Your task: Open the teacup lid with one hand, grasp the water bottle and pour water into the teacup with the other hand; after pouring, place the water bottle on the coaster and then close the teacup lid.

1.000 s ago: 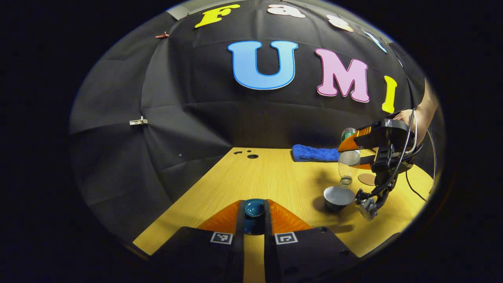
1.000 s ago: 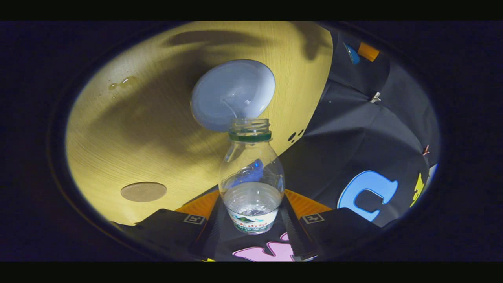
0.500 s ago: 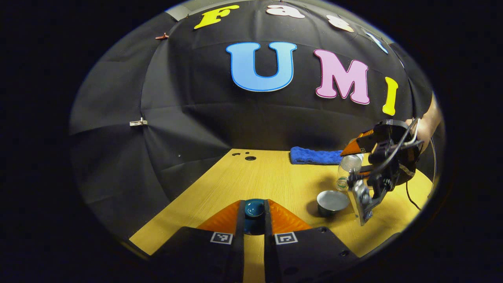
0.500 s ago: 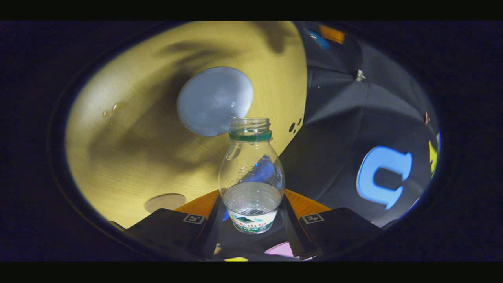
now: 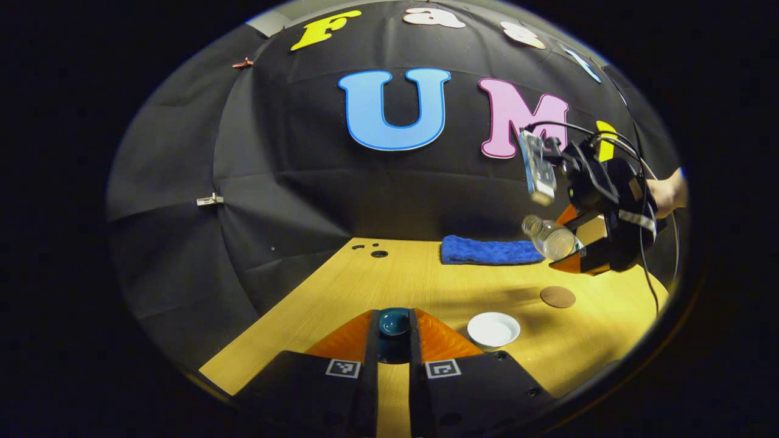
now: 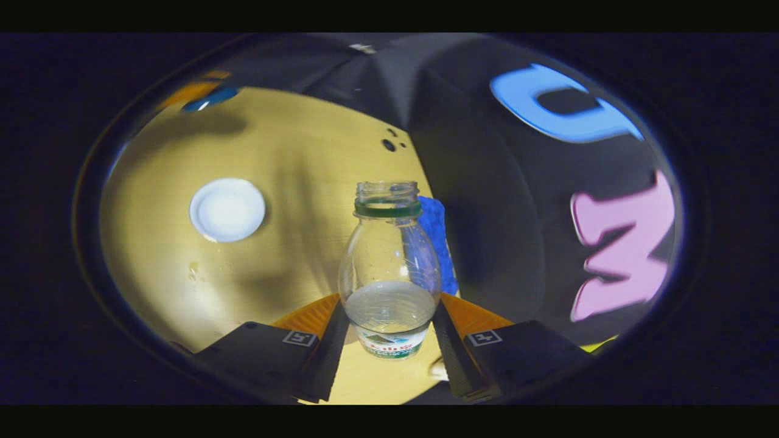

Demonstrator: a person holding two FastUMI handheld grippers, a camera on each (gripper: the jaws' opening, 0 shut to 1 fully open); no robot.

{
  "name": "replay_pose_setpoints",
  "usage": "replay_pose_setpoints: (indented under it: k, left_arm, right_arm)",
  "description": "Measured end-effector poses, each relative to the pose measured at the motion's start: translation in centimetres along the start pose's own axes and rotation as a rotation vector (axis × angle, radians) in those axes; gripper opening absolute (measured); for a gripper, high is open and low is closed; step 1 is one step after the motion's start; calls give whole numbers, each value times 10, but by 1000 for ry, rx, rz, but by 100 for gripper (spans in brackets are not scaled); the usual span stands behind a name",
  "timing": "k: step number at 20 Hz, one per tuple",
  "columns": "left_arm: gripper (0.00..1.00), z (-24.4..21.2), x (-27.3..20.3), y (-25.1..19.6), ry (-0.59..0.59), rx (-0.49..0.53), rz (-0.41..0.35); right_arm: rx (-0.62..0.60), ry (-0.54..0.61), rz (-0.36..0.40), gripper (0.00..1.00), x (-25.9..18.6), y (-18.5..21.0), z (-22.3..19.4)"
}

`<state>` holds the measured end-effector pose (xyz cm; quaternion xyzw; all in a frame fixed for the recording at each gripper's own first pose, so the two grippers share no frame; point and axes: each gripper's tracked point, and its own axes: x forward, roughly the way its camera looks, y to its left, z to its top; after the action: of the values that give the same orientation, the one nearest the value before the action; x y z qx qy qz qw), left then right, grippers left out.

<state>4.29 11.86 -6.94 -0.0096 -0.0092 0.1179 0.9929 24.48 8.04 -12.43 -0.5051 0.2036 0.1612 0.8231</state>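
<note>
My left gripper (image 5: 394, 313) is shut on the dark teal teacup lid (image 5: 394, 323), held over the near part of the wooden table (image 5: 426, 274). The open teacup (image 5: 493, 330), white inside, stands just right of my left fingers; it also sits on the table in the right gripper view (image 6: 227, 209). My right gripper (image 6: 389, 304) is shut on the clear, capless water bottle (image 6: 389, 255), which has some water in its base. In the left gripper view the right gripper (image 5: 563, 240) holds the bottle (image 5: 546, 236) high above the round brown coaster (image 5: 558, 297), neck pointing left.
A blue towel (image 5: 492, 250) lies at the table's back edge. Small holes (image 5: 378, 253) mark the back left of the tabletop. Water drops (image 6: 193, 267) lie near the cup. A hand (image 5: 666, 193) holds the right gripper, with cables trailing from it.
The right gripper has swung the bottle up from neck-down over the teacup and lifted it away to the right, above the coaster. The left gripper still holds the lid in place.
</note>
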Motion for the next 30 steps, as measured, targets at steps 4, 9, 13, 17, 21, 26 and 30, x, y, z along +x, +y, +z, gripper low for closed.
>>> replay_pose_setpoints:
  k: [4, 9, 13, 17, 21, 26, 30]
  left_arm:
    - [24, 12, -1, -18, 26, -59, 7]
    - [21, 21, 1, -34, 43, -138, 38]
    - [24, 23, 13, -45, 28, -164, 49]
    - [21, 19, 19, -47, 17, -198, 78]
    - [21, 15, 24, -44, 2, -194, 109]
    - [28, 12, 28, -53, -3, -183, 114]
    - [25, 7, 30, -66, 6, -171, 86]
  right_arm:
    - [373, 17, 90, 74, 2, -6, -6]
    - [669, -149, 57, 74, 1, -8, 2]
    - [871, -271, 39, 74, -7, -10, 8]
    - [933, -346, 7, 74, 2, 1, 4]
    - [907, -399, -20, 75, 17, 14, -2]
    - [957, -393, -5, 72, 32, 34, -7]
    - [991, -415, -26, 78, 29, 33, -10]
